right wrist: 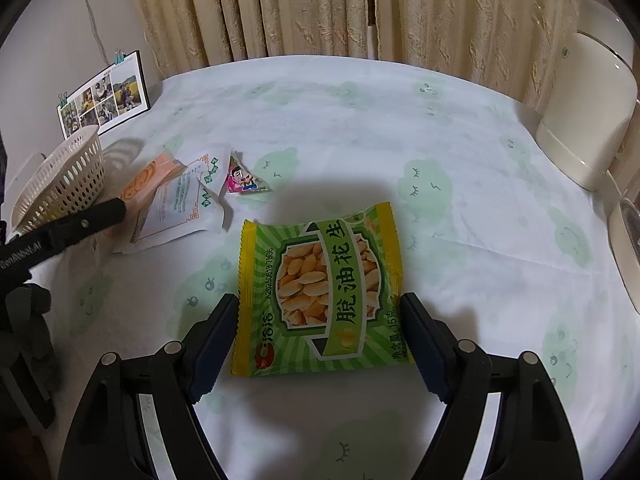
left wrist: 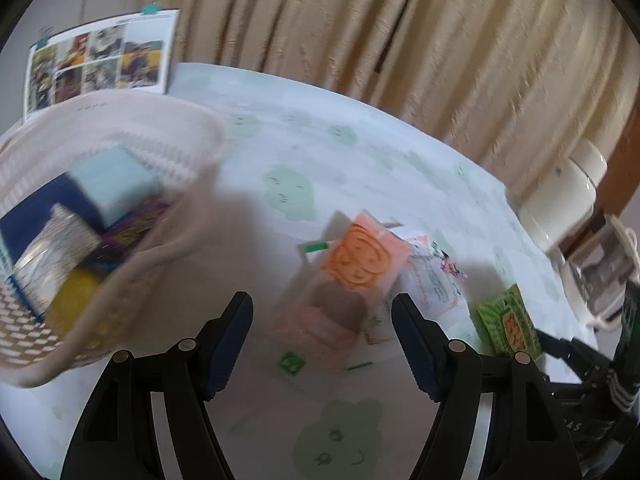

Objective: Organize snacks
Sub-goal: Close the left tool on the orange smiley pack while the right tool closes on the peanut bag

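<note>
Four snack packets lie loose on your table (right wrist: 460,184): one green peanut bag (right wrist: 320,296), one orange packet (left wrist: 356,260), one white packet (right wrist: 180,204), one small pink one (right wrist: 244,180). The basket (left wrist: 120,280) holds several more (blurred). Both your left gripper (left wrist: 322,344) and right gripper (right wrist: 320,344) stand apart; the right straddles the peanut bag.

Green peanut packet (right wrist: 322,294) lies flat on the cloth (orange and white packets (right wrist: 182,196) near basket (right wrist: 60,184)).

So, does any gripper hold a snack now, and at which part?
No. The right gripper is open around the peanut packet; the left gripper is open and empty.
</note>
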Motion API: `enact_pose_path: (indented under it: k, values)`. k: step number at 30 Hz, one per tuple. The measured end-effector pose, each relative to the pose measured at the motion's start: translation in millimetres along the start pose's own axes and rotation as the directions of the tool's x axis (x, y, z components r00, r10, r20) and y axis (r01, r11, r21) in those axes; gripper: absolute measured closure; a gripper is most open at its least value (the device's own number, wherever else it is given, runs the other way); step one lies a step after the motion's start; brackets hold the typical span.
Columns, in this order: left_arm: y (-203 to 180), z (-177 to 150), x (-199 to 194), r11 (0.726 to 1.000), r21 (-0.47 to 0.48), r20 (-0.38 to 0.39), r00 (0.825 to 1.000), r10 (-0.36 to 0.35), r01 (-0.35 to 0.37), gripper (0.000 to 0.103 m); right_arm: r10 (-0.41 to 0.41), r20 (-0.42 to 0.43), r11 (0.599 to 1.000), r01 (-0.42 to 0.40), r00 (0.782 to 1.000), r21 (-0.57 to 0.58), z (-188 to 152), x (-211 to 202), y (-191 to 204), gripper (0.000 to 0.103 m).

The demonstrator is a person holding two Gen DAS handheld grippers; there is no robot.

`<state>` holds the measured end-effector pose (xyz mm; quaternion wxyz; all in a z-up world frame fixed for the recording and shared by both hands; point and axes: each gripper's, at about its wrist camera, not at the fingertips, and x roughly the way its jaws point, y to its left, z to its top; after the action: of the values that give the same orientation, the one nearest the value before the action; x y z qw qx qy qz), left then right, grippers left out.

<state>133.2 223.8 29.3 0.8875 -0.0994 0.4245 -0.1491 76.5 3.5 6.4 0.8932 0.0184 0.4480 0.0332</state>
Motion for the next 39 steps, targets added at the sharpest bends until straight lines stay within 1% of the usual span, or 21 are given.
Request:
enact_pose_path:
  k: [4, 9, 11, 12, 13, 17, 18, 24, 28, 31, 39]
  values:
    - [-11, 3, 12, 0.999, 0.052, -0.043, 0.999, 0.018, -0.015, 0.031, 0.0, 0.0, 1.0, 0.0, 1.0, 0.0, 0, 0, 0, 0.026]
    - [-20, 4, 16, 0.994, 0.104, -0.057, 0.998, 0.037, -0.031, 0.031, 0.0, 0.001, 1.0, 0.0, 1.0, 0.0, 0, 0, 0, 0.026]
    - [-22, 4, 17, 0.993, 0.117, -0.058, 0.998, 0.033, -0.026, 0.04, 0.001, 0.002, 1.0, -0.001, 1.0, 0.003, 0, 0, 0, 0.026]
    - [-22, 4, 16, 0.992, 0.124, -0.059, 0.998, 0.029, -0.022, 0.052, 0.0, 0.003, 1.0, 0.0, 1.0, 0.006, 0, 0, -1, 0.026]
    - [-23, 3, 16, 0.991, 0.129, -0.06, 0.998, 0.027, -0.019, 0.057, 0.0, 0.005, 1.0, 0.0, 1.0, 0.009, 0, 0, -2, 0.028]
    - [-24, 0, 13, 0.991, 0.134, -0.056, 0.998, 0.022, -0.015, 0.061, 0.011, 0.012, 0.999, -0.012, 1.0, 0.038, 1, -2, -7, 0.032]
    - [-24, -1, 12, 0.991, 0.137, -0.054, 0.998, 0.02, -0.012, 0.064, 0.012, 0.013, 0.999, -0.012, 1.0, 0.041, 0, -2, -7, 0.033]
    - [-31, -6, -2, 0.987, 0.16, -0.018, 1.0, 0.006, -0.003, 0.065, 0.018, 0.019, 0.998, -0.019, 1.0, 0.059, 0, -3, -8, 0.037]
    - [-32, -6, -15, 0.989, 0.148, 0.013, 1.0, -0.027, 0.024, 0.065, 0.027, 0.021, 0.997, -0.028, 0.999, 0.075, 1, -4, -10, 0.039]
    - [-32, -4, -22, 0.99, 0.14, 0.036, 0.999, -0.038, 0.033, 0.065, 0.034, 0.023, 0.996, -0.036, 0.999, 0.087, 0, -4, -11, 0.039]
    - [-29, -3, -43, 0.992, 0.123, 0.116, 0.993, -0.027, 0.012, 0.065, 0.063, 0.031, 0.991, -0.067, 0.998, 0.118, 0, -7, -15, 0.04]
